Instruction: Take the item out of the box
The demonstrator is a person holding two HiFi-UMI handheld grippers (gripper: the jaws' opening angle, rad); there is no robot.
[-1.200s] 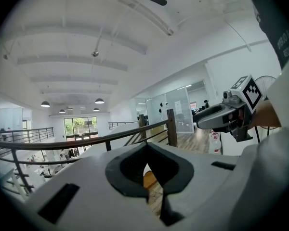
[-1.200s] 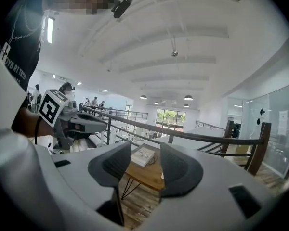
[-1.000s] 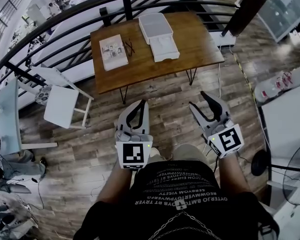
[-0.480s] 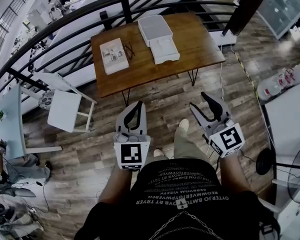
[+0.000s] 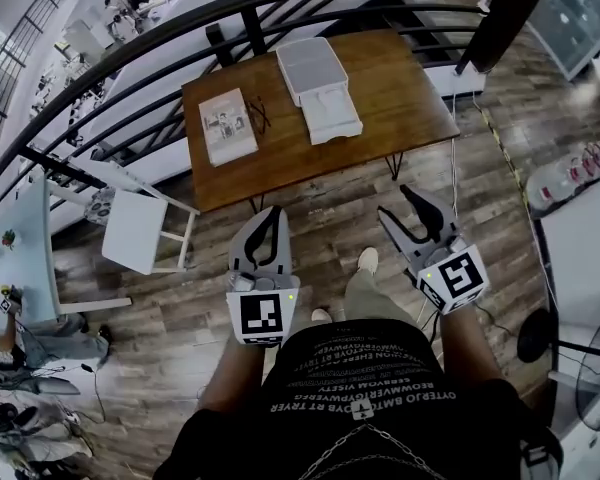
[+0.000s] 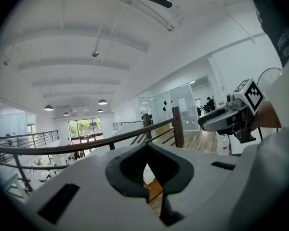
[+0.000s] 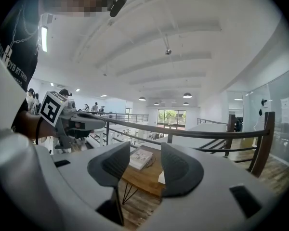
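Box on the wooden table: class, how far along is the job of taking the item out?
Done: nothing yet; the box sits on the table. In hand: nothing; the left gripper is shut and empty, the right gripper open and empty, both short of the table. Left: reach the box, lift the item out.

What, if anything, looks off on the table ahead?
Nothing stands out. The white box, the booklet and the small dark item beside it lie flat on the wooden table, nothing spilled. Left tool and right tool hold nothing.
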